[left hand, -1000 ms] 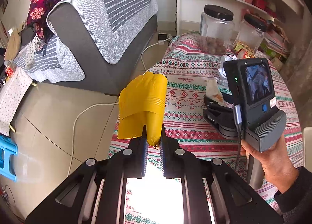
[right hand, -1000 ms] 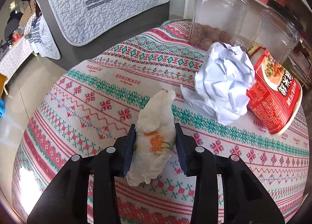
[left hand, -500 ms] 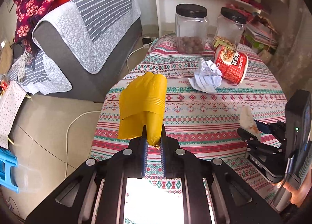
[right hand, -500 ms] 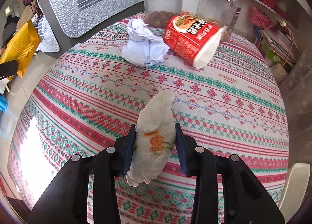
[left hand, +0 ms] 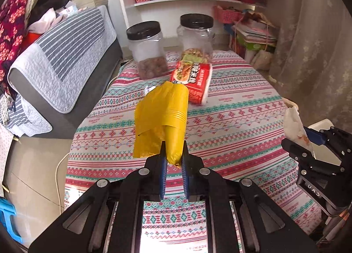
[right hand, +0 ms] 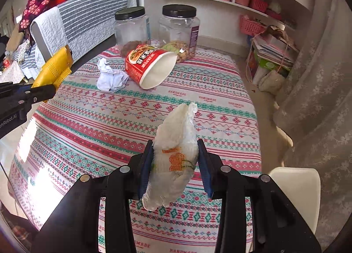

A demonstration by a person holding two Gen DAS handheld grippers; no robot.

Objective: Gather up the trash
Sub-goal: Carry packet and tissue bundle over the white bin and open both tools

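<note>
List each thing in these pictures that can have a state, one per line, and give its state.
Left gripper: shut on the yellow bag, held above the table.
Right gripper: shut on the tissue.
Noodle cup: tipped on its side, open mouth toward the camera.
Paper ball: crumpled, lying on the tablecloth beside the cup.
Left jar: upright, lid on.
Right jar: upright, lid on.

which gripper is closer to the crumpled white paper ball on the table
Left. The left gripper holds the yellow bag beside the crumpled paper, by the table's sofa-side edge; the right gripper sits further back toward the near edge.
</note>
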